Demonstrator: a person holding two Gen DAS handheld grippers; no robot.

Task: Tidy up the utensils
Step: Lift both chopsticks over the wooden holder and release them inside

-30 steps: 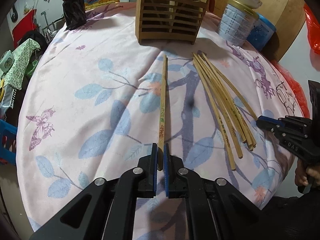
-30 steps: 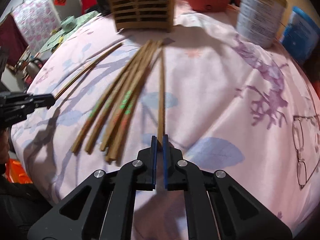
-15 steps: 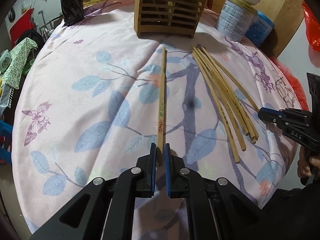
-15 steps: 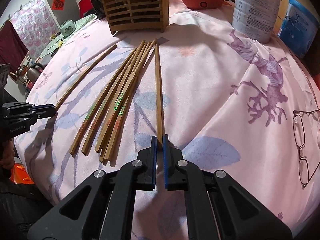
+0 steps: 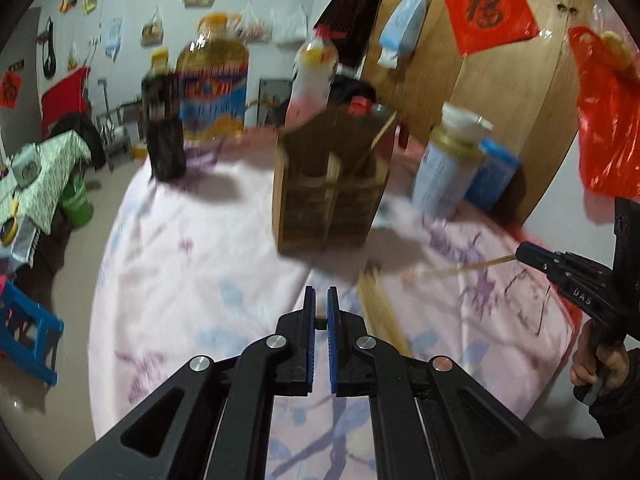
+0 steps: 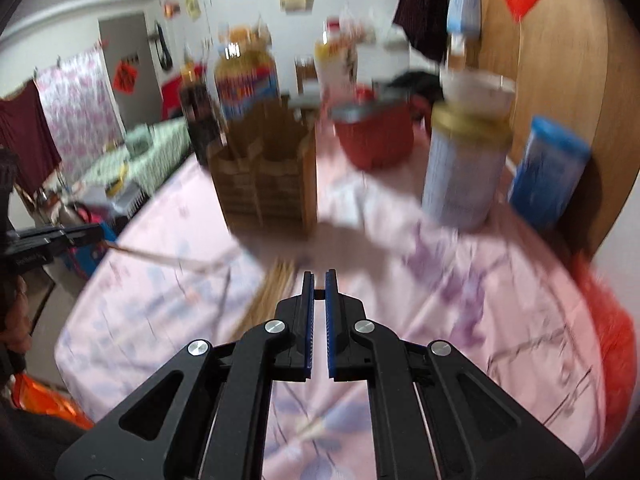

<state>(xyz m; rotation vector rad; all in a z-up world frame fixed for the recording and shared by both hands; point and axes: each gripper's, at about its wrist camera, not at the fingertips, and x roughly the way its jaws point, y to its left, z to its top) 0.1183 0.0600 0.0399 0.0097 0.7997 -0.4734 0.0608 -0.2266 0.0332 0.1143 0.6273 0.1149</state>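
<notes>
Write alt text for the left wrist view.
The left hand-held gripper is shut on a chopstick end, facing a wooden holder on a pink flowered tablecloth. At right, the right hand-held gripper holds another chopstick.

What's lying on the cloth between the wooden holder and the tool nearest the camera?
In the left wrist view, a bundle of loose chopsticks lies on the cloth between the wooden holder and the left tool, slightly right.
</notes>
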